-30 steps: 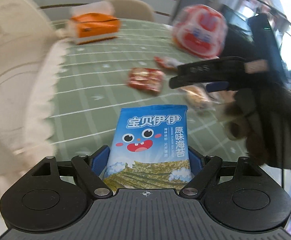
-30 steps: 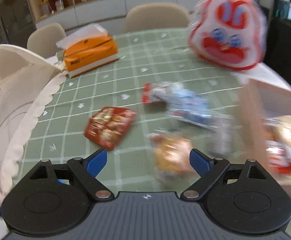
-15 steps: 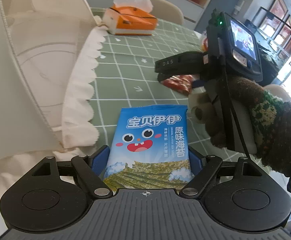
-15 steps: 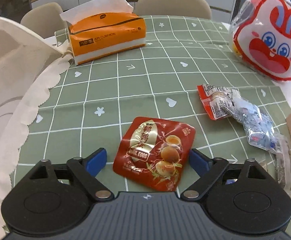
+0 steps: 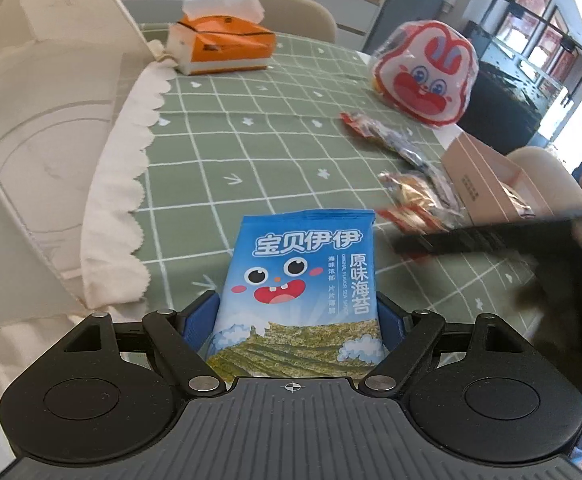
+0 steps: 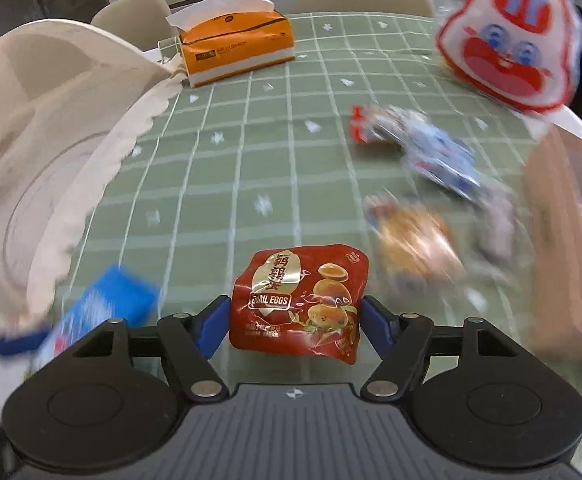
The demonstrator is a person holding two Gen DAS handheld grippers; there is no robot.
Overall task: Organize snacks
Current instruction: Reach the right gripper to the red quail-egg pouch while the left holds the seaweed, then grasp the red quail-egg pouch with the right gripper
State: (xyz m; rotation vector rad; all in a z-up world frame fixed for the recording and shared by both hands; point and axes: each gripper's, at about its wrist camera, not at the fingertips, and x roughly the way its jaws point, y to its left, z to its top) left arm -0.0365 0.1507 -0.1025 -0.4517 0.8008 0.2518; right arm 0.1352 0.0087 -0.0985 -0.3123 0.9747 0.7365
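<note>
My left gripper [image 5: 297, 320] pinches the seaweed pack [image 5: 303, 280] by its lower end, held up just off the tablecloth [image 5: 251, 160], beside the cream bag [image 5: 31, 120]; my right gripper [image 6: 295, 320] has its jaws pressed onto the quail egg pouch [image 6: 301, 300], and the pouch looks lifted, though I can't tell for sure; loose snacks [image 5: 411, 196] lie near the cardboard box [image 5: 487, 180], rabbit bag [image 5: 427, 76] and tissue box [image 5: 223, 46] further back; my worry is that both grips sit on slick foil edges, so a quick swing could slide a pack free; the two grippers are close and could clip each other; the bag's floppy scalloped edge might snag a pack on the way in
</note>
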